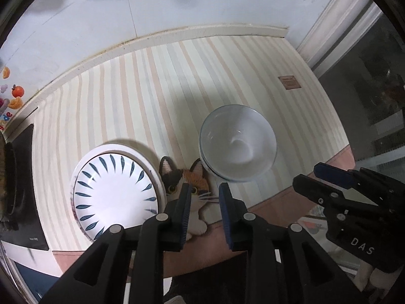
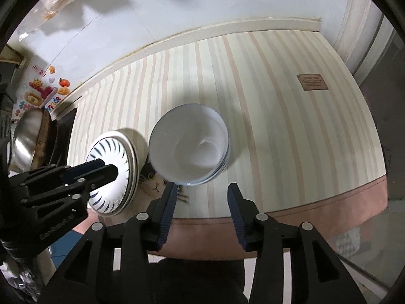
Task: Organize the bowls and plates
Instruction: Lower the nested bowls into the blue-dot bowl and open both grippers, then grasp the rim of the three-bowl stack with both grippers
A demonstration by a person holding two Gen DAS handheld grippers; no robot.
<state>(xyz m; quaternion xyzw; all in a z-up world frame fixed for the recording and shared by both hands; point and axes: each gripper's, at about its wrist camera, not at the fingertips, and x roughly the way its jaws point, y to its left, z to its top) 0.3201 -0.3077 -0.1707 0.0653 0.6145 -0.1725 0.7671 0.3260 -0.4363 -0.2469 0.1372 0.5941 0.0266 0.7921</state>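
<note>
Both grippers hang above the striped mat (image 1: pixel 157 96), pointing steeply down, and neither holds anything. The left gripper (image 1: pixel 204 202) shows a narrow gap between its blue ribbed pads; the right gripper (image 2: pixel 201 204) stands noticeably wider, its gap bare too.

The stack of plates (image 1: pixel 115 190) sits just left of the left gripper's fingers, glossy white ceramic, round and shallow, with dark blue leaf strokes fanning around the well. The stack of bowls (image 2: pixel 188 147) lies just beyond the right gripper, slightly left of its line: deep, round, smooth white inside, a blue band at the rim. So left hand for plates, right hand for bowls, each the nearer one.

Between the two stacks a cat-shaped coaster (image 1: pixel 188 190) peeks out, woolly-looking and flat. With both piles nested, the sorting looks largely done.
</note>
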